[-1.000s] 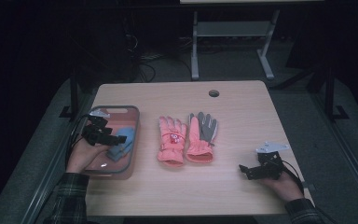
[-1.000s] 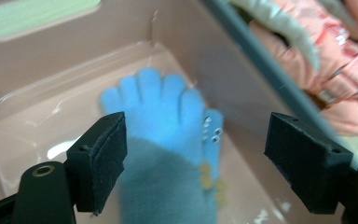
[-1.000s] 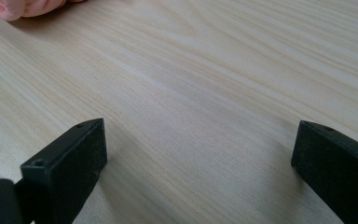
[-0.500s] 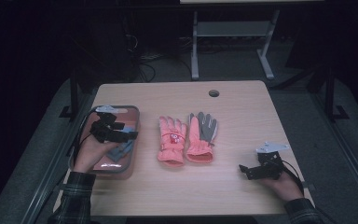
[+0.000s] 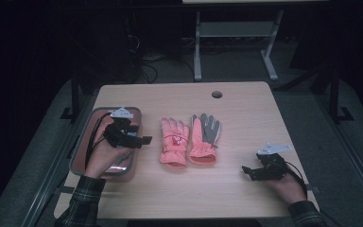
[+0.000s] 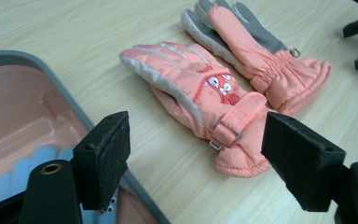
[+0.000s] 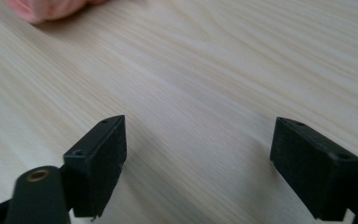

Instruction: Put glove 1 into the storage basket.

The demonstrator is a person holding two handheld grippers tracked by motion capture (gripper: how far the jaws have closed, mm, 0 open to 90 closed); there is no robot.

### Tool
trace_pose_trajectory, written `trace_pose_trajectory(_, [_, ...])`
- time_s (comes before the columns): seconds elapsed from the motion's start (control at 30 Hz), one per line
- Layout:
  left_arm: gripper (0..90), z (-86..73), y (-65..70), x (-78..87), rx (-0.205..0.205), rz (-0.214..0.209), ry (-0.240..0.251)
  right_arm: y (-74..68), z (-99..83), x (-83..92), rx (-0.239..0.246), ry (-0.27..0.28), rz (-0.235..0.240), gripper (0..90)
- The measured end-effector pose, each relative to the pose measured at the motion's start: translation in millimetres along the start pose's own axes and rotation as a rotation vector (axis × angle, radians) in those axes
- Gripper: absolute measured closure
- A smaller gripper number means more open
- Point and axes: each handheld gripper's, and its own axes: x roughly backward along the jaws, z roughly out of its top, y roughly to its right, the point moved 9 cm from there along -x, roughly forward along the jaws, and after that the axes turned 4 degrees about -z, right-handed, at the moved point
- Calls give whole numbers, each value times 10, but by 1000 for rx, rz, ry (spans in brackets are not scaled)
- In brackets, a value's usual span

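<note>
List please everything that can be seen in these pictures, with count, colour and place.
Gloves: two, salmon pink with grey parts, side by side at the middle of the table; the left one has a cartoon patch.
Tray: one, grey rim, pinkish inside, at the left edge of the table.
Blue thing: one, light blue, inside the tray; what it is I cannot tell.
Table: one, light wood, with a dark round hole near the far edge.
Frame: one, pale metal, on the floor behind the table.
Left gripper: black, open, empty, over the tray's right rim.
Right gripper: black, open, empty, jaws just narrowed, low over the table at right.
</note>
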Motion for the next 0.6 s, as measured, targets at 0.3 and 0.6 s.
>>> trace_pose_trajectory(0.3, [226,-38,74,-98,-34,-23,-9,-264,329,53,38,58,61,669])
trace_pose_trajectory(0.6, [225,-64,138,-170,-53,-44,-21,-497,620,-88,63,29,145,899])
